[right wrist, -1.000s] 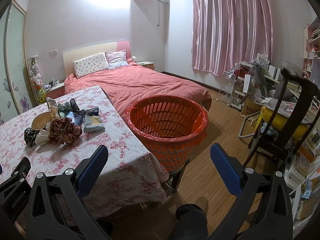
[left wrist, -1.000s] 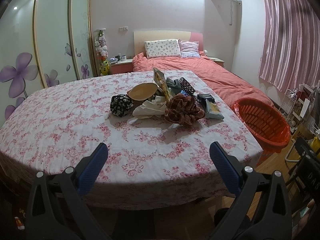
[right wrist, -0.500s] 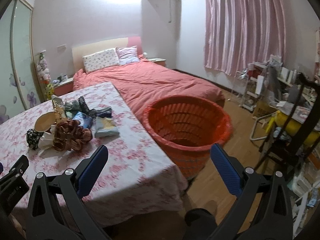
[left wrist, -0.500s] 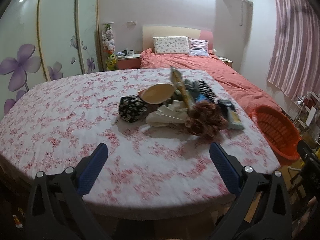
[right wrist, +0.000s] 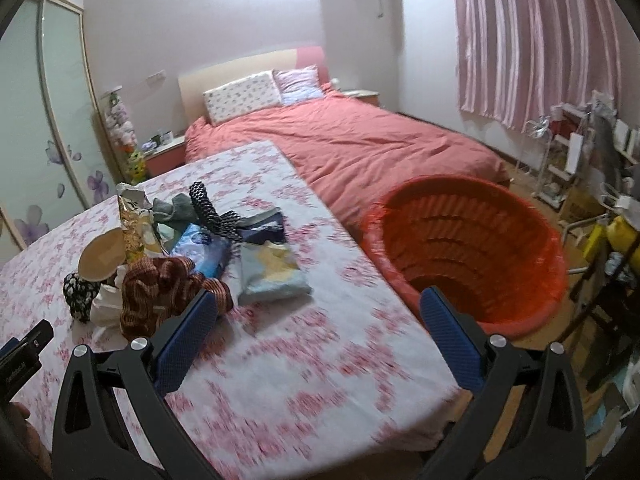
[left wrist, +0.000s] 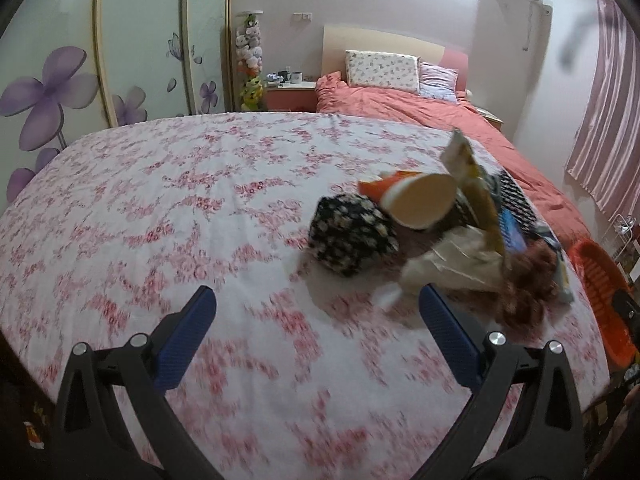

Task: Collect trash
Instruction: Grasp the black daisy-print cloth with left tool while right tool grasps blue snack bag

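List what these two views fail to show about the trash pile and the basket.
- Orange basket: in the left wrist view the frame edge cuts it off.
- Basket floor: right wrist view, the right tongs cover its near part.
- Brown fabric bundle: left wrist view, motion blur smears it.
- Print on the blue packet: too small to read.
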### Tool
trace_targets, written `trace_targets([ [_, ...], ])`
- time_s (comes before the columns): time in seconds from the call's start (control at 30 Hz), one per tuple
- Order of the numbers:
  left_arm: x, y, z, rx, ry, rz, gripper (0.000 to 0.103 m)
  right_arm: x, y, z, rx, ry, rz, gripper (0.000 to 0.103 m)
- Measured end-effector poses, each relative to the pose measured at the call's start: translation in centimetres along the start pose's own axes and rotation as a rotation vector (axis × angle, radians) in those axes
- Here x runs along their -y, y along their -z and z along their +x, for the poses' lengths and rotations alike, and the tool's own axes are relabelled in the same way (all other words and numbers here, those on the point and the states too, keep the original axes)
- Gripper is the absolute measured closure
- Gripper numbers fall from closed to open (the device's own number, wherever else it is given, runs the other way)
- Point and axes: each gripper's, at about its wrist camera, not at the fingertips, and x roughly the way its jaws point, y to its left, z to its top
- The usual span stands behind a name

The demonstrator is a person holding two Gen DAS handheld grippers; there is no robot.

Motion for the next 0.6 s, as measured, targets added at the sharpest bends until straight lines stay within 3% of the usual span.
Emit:
trace_targets([
  [0.37,-0.1,-3.2,4.5,-0.027,0.051,0.019,0.007,-1.4,-1.5,5.1,-0.136,-0.049,0.02,0.017],
  [0.6,0.5,-3.5,7.2,-0.082,0.078,0.042,0.02,-2.1,-1.2,7.4,-0.213,-0.047,0.012,0.022],
])
